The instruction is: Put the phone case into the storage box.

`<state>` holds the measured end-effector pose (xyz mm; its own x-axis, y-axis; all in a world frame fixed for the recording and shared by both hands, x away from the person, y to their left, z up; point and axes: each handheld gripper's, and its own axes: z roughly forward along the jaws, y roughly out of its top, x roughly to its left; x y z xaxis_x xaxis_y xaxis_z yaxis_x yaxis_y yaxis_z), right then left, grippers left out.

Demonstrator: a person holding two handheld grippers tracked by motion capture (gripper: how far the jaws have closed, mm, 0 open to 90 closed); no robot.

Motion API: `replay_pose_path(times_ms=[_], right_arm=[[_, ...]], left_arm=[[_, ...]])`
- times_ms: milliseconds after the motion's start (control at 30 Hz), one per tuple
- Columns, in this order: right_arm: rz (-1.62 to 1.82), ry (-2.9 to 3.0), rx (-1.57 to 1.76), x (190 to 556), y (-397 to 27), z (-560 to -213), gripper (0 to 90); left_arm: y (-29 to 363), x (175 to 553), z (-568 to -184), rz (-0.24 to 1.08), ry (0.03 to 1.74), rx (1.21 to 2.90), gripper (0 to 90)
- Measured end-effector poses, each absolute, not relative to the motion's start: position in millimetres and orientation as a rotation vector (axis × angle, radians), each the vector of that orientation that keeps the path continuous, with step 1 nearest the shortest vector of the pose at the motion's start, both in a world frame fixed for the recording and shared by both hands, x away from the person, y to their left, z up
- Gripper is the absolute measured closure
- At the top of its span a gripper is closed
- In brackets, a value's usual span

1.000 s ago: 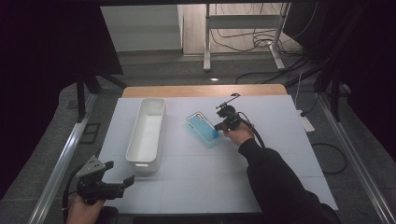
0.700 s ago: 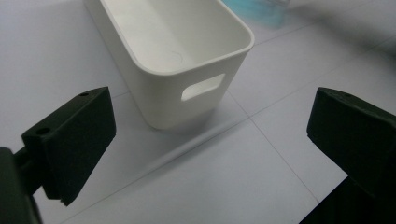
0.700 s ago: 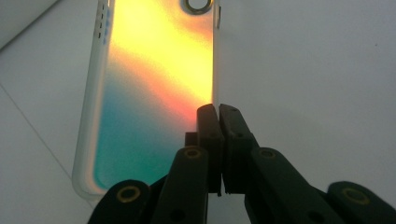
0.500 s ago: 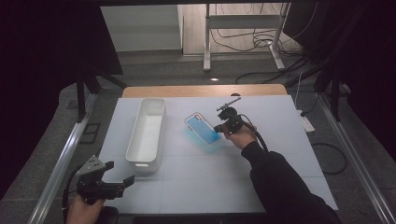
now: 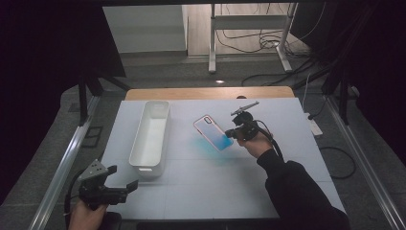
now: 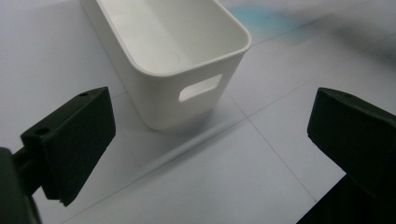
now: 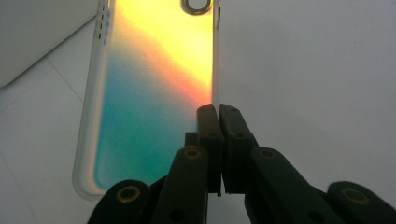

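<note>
Gripping: right gripper [image 5: 231, 133] pinches one long edge of the phone case [image 5: 213, 132], jaws pressed together on the rim, centre-right of the high view.
Case pos: held just left of the gripper, middle of the frame, tilted, w/ a blue tint cast on the white table [image 5: 206, 182] beneath it; whether it touches the surface can't be told from above.
Case look: translucent shell, colours running yellow-orange up top to teal lower down in the right gripper view [image 7: 149, 88]; camera ring at the top edge of that frame.
Right jaws close-up: right gripper [image 7: 218, 114] has both black tips tight against each other w/ the case's right rim caught between, lower centre of frame.
Left gripper: sits at bottom left of the high view [image 5: 125, 188], jaws spread wide, nothing between; a hand holds it from below.
Left gripper view: spread jaws at lower left and right of frame, gap midway [image 6: 210, 126] over bare table.
Bin: white bin [image 5: 152, 134] stands left of the case, apart from it; its near end w/ a handle slot fills the upper centre of the left gripper view [image 6: 187, 70], inside empty.
</note>
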<state>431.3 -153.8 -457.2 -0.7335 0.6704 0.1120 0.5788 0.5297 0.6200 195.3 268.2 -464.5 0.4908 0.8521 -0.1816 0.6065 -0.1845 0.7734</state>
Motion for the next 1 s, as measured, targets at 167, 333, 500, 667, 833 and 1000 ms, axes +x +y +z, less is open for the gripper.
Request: replay_pose_path(times_ms=[167,333,500,667,833,1000], right_arm=[[1.002,2.619,1.063,421.0,-161.2,-454.1,87.8],[1.024,2.608,1.059,414.1,-167.0,-449.6,87.9],[1.043,2.600,1.053,406.2,-173.5,-446.7,87.8],[1.056,2.592,1.048,399.0,-179.2,-443.8,87.8],[1.068,2.578,1.045,391.5,-186.7,-440.7,87.8],[1.095,2.558,1.047,385.8,-193.4,-436.2,87.8]], left_arm=[[266.7,194.9,-464.0,0.374,1.197,1.906,0.7],[267.1,195.4,-463.9,0.372,1.203,1.898,0.7],[265.9,197.4,-463.5,0.362,1.193,1.878,0.2],[260.7,200.6,-461.4,0.361,1.158,1.868,0.1],[256.6,205.0,-457.8,0.361,1.117,1.833,0.0],[248.1,212.3,-452.7,0.358,1.092,1.819,0.0]])
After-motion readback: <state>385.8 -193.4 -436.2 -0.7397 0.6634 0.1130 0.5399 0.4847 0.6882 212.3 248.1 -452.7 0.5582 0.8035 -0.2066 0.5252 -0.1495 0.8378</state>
